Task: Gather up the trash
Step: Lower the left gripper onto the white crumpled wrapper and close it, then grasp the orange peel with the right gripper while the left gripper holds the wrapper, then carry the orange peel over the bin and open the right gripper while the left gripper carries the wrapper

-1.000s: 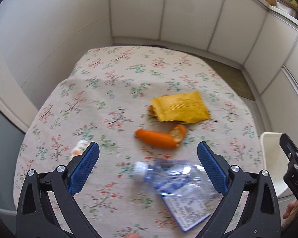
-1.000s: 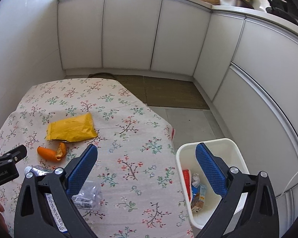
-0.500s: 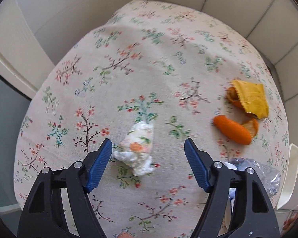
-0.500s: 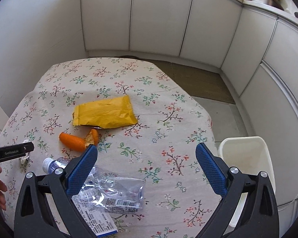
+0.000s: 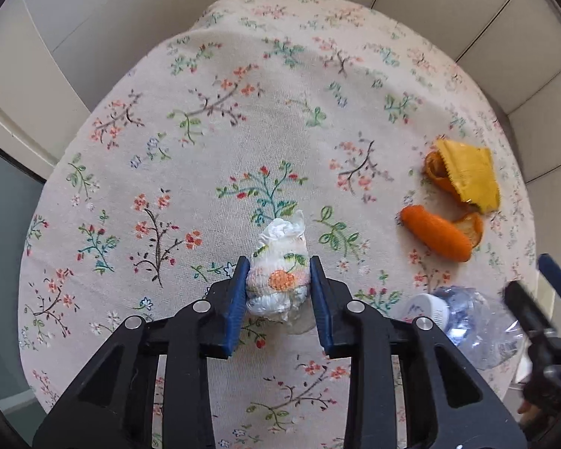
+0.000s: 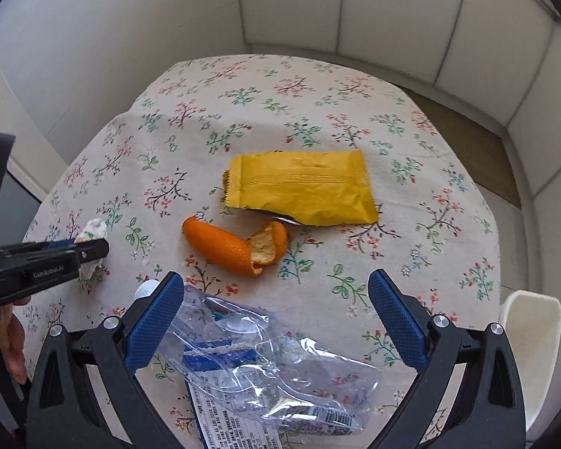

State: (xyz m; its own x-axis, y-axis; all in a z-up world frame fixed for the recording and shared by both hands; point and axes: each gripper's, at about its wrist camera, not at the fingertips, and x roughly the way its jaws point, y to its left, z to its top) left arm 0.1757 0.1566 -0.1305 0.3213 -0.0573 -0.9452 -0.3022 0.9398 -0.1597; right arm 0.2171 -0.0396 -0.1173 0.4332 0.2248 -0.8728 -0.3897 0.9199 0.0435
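While the left gripper (image 5: 278,280) is pressing its blue pads (image 5: 236,295) against both sides of the wad (image 5: 280,280), we are entering the lot as follows.

Item one, wad: crumpled printed tissue, sitting on the tablecloth (image 5: 243,119) near its close edge. The jaws have just been closing and are now narrow, with the wad squeezed between them; we are judging it gripped but not yet lifted.

Item two, bottle (image 6: 258,366): crushed clear plastic, white cap, loose label, lying on the cloth directly under the right gripper (image 6: 276,321). That gripper is standing wide open above it, its pads clear of the plastic and holding nothing.

Item three, peel (image 6: 235,245): orange, curled, lying just beyond the bottle, untouched.

Item four, wrapper (image 6: 303,187): yellow, torn at one end, lying flat beyond the peel, with its near edge almost meeting the peel. In the left view a second scrap of peel is showing under its corner.

Item five, bin (image 6: 531,333): white, standing off the right edge of the table, only its rim showing; we cannot tell what it is holding.

Standing of the task, as we are judging it: early. Four pieces are still lying on the cloth, one is in hand, one is being lined up, and none is shown going into the bin.
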